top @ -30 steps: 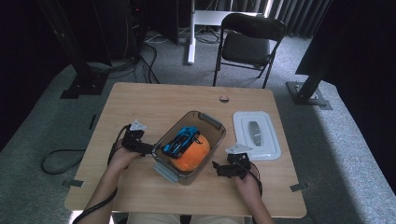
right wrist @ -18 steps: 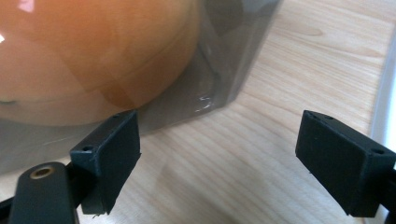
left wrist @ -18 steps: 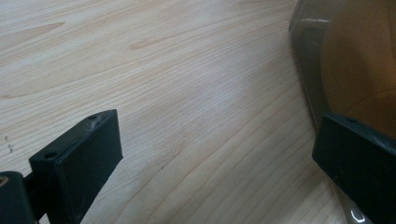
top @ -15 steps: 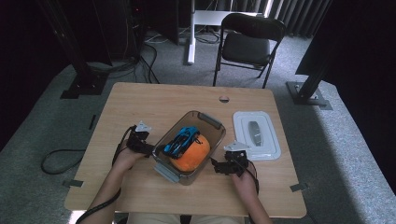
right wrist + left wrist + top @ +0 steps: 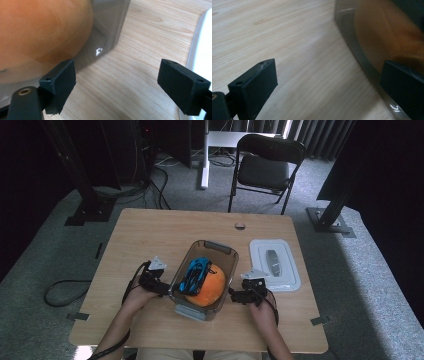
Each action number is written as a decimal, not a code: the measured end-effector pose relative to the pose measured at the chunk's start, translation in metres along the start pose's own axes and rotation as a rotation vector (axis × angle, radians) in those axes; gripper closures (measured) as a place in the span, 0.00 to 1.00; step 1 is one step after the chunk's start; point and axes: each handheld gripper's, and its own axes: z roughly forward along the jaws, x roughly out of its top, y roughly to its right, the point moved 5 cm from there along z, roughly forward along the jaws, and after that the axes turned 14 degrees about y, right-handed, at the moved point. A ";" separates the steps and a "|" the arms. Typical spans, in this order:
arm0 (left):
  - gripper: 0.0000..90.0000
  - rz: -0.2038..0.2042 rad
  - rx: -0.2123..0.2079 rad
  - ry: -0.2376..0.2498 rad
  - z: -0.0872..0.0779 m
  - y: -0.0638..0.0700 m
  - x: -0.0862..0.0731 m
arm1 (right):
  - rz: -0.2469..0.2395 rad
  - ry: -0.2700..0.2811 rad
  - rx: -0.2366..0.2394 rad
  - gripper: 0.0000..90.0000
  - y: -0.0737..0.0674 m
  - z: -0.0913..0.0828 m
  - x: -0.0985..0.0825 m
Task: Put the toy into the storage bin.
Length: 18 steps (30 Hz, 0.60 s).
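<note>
A clear plastic bin [image 5: 226, 251] stands in the middle of the wooden table [image 5: 150, 235], holding an orange ball [image 5: 209, 287] and a blue object [image 5: 196, 272]. My left gripper [image 5: 164, 289] rests against the bin's left wall, open; in the left gripper view the bin wall [image 5: 359, 50] sits in front of the right fingertip [image 5: 404, 87]. My right gripper [image 5: 234, 296] is at the bin's right wall, open; in the right gripper view the bin wall [image 5: 110, 30] with the orange ball [image 5: 42, 32] behind it stands by the left fingertip [image 5: 60, 82].
A white lid [image 5: 275, 265] with a grey handle lies on the table right of the bin; its edge [image 5: 200, 37] is beside my right gripper. A folding chair [image 5: 265, 165] stands beyond the far table edge. Cables trail on the floor at left.
The left hand and its gripper have shifted slightly toward the bin's left wall. The right gripper has stayed almost still beside the bin.
</note>
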 end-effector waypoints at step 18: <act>0.02 0.058 -0.015 -0.013 -0.007 0.038 -0.001 | -0.009 0.019 0.025 0.15 0.013 -0.019 0.003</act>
